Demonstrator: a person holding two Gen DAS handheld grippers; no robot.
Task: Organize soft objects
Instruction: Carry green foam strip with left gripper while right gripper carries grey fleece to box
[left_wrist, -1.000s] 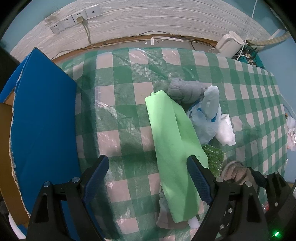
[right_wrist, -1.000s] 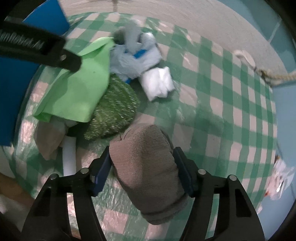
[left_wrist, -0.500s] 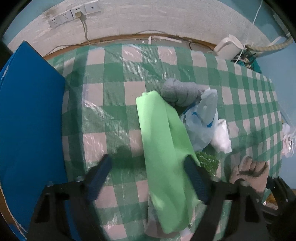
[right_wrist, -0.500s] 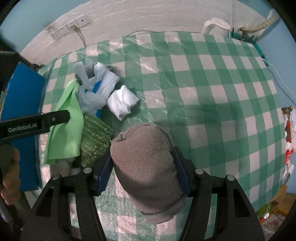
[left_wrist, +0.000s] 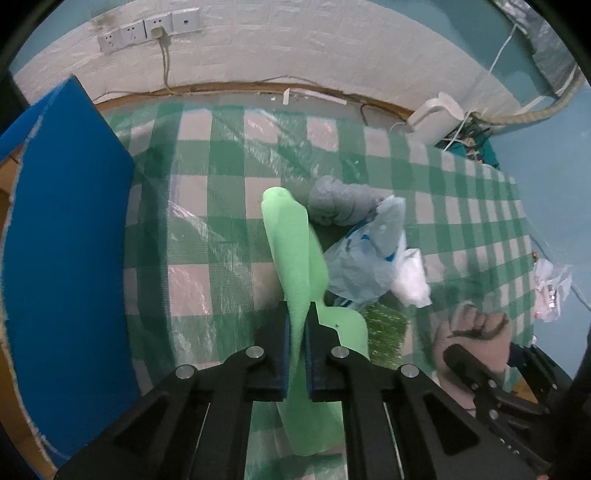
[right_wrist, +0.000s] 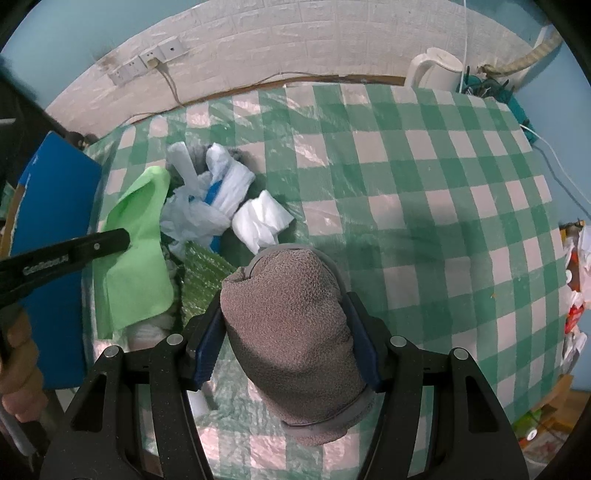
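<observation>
Black plastic arms of the left gripper (left_wrist: 297, 354) fill the bottom of the left wrist view, and its blue pads have just closed onto a bright green foam sheet (left_wrist: 291, 258), with the sheet pinched thin between them. That smooth, matte sheet runs as a long folded strip from the lower middle of the frame up to a rounded end at centre. At the lower right of that view the right gripper (right_wrist: 286, 345) appears, clenched on a taupe terry-cloth roll (right_wrist: 291, 332); in the right wrist view the nubbly, looped roll bulges between both blue pads at lower centre, one end curled over.

Just right of the green sheet lies a glittery green scouring pad (left_wrist: 384, 332), coarse and wiry. Above it sit a crumpled pale blue plastic bag (left_wrist: 369, 258) and a knotted white plastic bag (left_wrist: 412, 282), both thin and wrinkled, touching each other. A soft grey cloth bundle (left_wrist: 340, 201) rests beyond them, beside the sheet's rounded end.

All of these lie on a desk covered in a green-and-white checked cloth under clear, creased plastic film (left_wrist: 221, 229). A flat blue board (left_wrist: 70, 240) with a frayed pale edge stands along the left of the frame. Farther back, a white brick-textured wall (left_wrist: 295, 44) carries a row of white sockets (left_wrist: 147, 29), and a white kettle (right_wrist: 436, 72) stands at the upper right.
</observation>
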